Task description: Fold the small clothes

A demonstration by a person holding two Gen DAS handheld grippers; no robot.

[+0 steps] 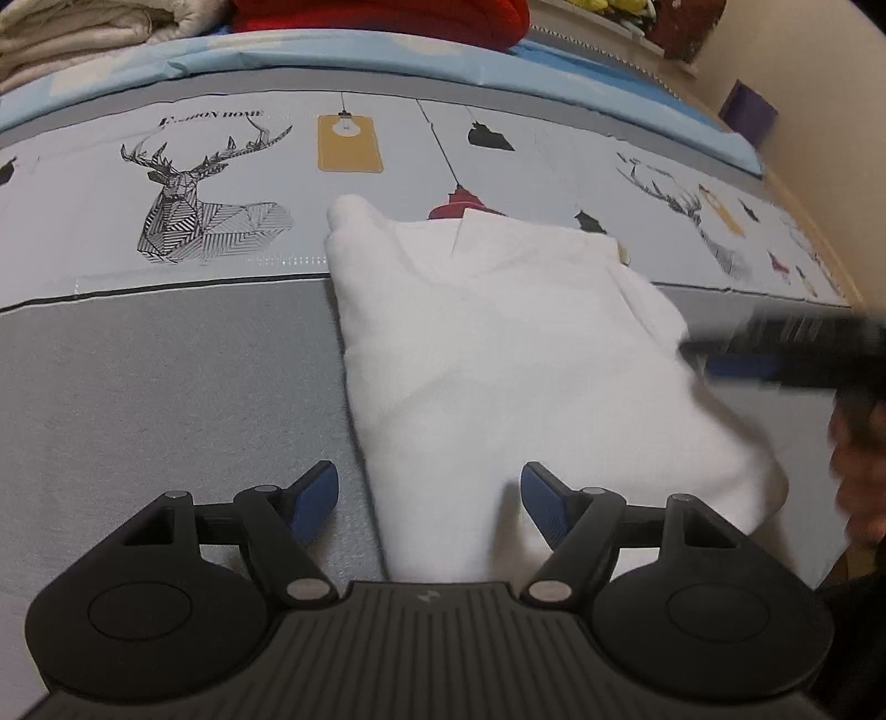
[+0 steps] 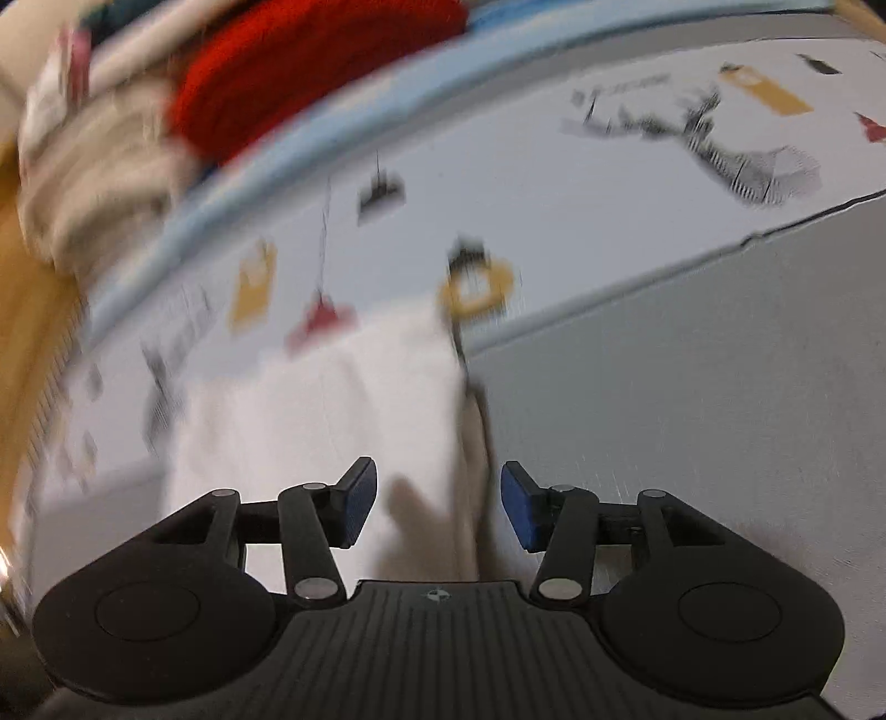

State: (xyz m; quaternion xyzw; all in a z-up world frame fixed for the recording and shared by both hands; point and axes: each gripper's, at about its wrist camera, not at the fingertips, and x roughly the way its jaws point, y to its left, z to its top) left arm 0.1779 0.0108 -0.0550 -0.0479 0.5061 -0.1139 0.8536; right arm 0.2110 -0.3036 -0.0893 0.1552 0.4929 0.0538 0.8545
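Observation:
A white garment (image 1: 498, 354) lies partly folded on the bed, its collar end at the far side. My left gripper (image 1: 429, 493) hovers open over the garment's near edge, and the cloth runs beneath the gap without touching either blue pad. The right gripper (image 1: 775, 354) shows in the left wrist view as a dark blur at the garment's right edge, with a hand (image 1: 858, 476) behind it. The right wrist view is blurred. In it my right gripper (image 2: 437, 501) stands open above a corner of the white garment (image 2: 310, 410), and the pads are clear of the cloth.
The bed cover (image 1: 166, 387) is grey near me, with a pale band of deer and lamp prints further away. Folded beige bedding (image 1: 83, 33) and a red item (image 1: 376, 16) sit at the far edge. A wooden bed frame (image 2: 27, 310) runs along the side.

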